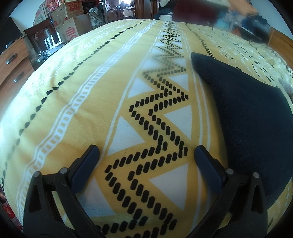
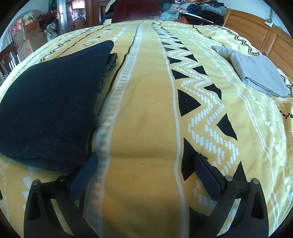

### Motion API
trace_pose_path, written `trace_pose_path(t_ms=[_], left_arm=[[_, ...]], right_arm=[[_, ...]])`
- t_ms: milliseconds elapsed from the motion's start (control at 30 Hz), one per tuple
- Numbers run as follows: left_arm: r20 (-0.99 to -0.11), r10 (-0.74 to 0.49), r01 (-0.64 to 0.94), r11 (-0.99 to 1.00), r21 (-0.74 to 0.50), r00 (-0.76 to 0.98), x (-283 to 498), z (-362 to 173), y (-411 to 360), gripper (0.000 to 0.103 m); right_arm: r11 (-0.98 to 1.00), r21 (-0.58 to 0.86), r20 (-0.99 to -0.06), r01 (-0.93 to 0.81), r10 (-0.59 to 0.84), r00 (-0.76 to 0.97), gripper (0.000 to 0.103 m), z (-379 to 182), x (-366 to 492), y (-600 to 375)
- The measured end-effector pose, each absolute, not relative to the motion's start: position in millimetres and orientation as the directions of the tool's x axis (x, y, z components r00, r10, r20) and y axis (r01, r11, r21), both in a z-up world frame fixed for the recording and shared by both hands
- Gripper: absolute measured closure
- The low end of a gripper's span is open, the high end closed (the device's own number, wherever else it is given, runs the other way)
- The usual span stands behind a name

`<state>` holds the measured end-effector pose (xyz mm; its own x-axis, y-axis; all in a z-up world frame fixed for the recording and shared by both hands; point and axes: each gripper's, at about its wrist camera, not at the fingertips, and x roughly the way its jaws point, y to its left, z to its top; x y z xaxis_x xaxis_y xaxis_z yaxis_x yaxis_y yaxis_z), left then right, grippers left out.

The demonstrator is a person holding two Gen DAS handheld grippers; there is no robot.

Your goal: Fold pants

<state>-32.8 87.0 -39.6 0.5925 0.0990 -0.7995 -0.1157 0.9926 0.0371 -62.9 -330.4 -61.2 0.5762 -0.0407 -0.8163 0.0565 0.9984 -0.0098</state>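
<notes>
**Folded dark pants on the bed, both tools apart and empty**

Cardboard boxes (image 1: 73, 27) stand stacked past the far left corner of the bed (image 1: 82, 91). What they contain I cannot tell. A heap of mixed clothes (image 2: 199, 9) lies past the far edge of the bed, near the wooden headboard (image 2: 265, 36).

The pants (image 2: 51, 102) are dark navy, of a thick fabric with fine texture. They lie folded in a flat bundle with several layers, and the layered edges show at the far end and along the side towards the middle of the bed. The top surface is smooth, without large wrinkles. The bundle rests on the yellow patterned bed cover, near the near edge of the bed. In the left wrist view the pants (image 1: 247, 119) lie to the right of the left tool (image 1: 146, 155).

The left tool has its fingers wide apart over the cover, and nothing is between them. The right tool (image 2: 146, 164) is also spread apart and holds nothing. Its left finger (image 2: 86, 170) is just beside the near corner of the pants; if it touches the fabric I cannot tell.

A folded grey cloth (image 2: 256, 73) lies near the right edge of the bed, well apart from the pants.
</notes>
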Motion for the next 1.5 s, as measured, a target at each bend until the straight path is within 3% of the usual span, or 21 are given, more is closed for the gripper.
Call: trace_pose_path(t_ms=[633, 1000, 1100, 1267, 1500], left_arm=[[-0.801, 0.110, -0.127, 0.991, 0.043, 0.588, -31, -39, 85, 0.000], [-0.888, 0.068, -0.119, 0.993, 0.015, 0.454, -12, -34, 87, 0.000], [-0.898, 0.013, -0.132, 0.990, -0.050, 0.440, -13, -18, 91, 0.000], [-0.784, 0.035, -0.107, 0.993, -0.041, 0.620, -53, 74, 74, 0.000], [-0.487, 0.045, -0.057, 0.998, -0.009, 0.872, -125, 233, 19, 0.000]], right_arm=[[0.998, 0.036, -0.820, 0.053, 0.000, 0.572, 0.000, -58, -67, -335], [0.999, 0.047, -0.892, -0.007, 0.045, 0.450, 0.000, -50, -62, -338], [0.998, 0.056, -0.880, 0.021, 0.039, 0.473, 0.000, -32, -72, -340], [0.996, 0.082, -0.810, 0.044, 0.041, 0.585, 0.000, 40, -111, -328], [0.987, 0.156, -0.590, -0.023, 0.112, 0.800, 0.000, 179, -150, -280]])
